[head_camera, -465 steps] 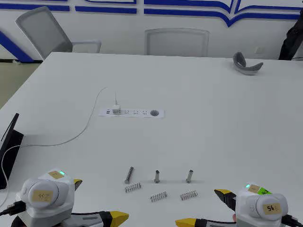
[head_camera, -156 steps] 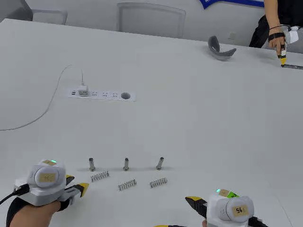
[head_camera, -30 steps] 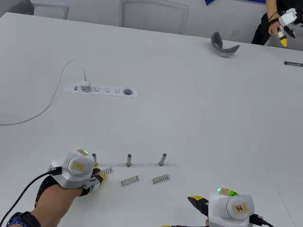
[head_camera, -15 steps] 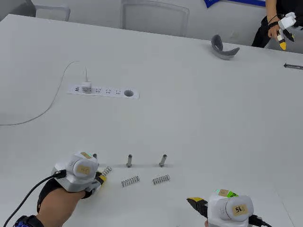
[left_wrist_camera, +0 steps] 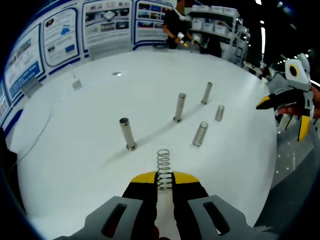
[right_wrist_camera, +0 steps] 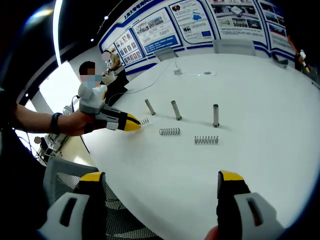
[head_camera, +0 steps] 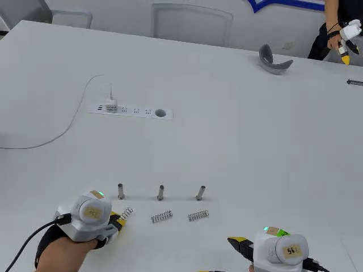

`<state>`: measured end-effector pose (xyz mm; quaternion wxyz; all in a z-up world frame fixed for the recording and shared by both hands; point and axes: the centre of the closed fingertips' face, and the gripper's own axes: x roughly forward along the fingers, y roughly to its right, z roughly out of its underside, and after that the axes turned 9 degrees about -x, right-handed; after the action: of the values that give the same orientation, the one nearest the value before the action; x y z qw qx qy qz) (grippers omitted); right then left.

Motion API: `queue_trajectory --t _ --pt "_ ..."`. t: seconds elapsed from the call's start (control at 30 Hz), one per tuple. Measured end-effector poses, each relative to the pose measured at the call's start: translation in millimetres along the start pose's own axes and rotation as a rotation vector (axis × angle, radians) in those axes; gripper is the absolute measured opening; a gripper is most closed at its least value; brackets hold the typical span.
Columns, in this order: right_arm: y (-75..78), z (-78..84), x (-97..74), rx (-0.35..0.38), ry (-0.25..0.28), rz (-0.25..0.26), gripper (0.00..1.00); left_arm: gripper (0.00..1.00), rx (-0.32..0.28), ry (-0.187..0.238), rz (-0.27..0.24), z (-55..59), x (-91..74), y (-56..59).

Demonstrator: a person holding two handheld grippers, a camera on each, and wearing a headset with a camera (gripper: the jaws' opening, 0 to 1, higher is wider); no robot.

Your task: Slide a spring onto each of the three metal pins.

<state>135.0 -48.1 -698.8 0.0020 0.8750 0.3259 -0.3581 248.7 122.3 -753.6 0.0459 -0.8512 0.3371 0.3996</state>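
Observation:
Three metal pins stand upright in a row on the white table: left pin (head_camera: 121,191), middle pin (head_camera: 160,192), right pin (head_camera: 200,192). My left gripper (head_camera: 117,219) is shut on the near end of the left spring (head_camera: 126,213), just in front of the left pin (left_wrist_camera: 126,133). The spring (left_wrist_camera: 163,162) sticks out forward from the yellow tips of that gripper (left_wrist_camera: 163,179). Two more springs (head_camera: 161,216) (head_camera: 198,215) lie flat in front of the other pins. My right gripper (right_wrist_camera: 160,177) hovers wide open near the table's front edge with nothing in it.
A white power strip (head_camera: 130,110) with a plugged cable lies at mid-table left. A grey curved band (head_camera: 274,59) rests at the far right. A person's hand with another gripper (head_camera: 343,37) is at the far right corner. Chairs stand behind the table.
The left pin, lying down at first, now stands upright. My left gripper came in from the left and shut on the left spring. The right gripper stayed near the front edge.

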Motion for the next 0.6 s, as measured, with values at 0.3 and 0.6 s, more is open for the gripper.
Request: queue_trajectory --t 0.3,0.6 --pt "-0.8 -2.7 -1.9 0.000 0.010 -0.004 0.93 0.10 -0.008 0.016 -0.005 2.3 -20.9 -4.2" --pt "-1.9 -3.0 -1.3 -0.001 0.012 -0.011 0.93 0.10 0.005 0.039 -0.010 -2.5 -37.9 -8.6"
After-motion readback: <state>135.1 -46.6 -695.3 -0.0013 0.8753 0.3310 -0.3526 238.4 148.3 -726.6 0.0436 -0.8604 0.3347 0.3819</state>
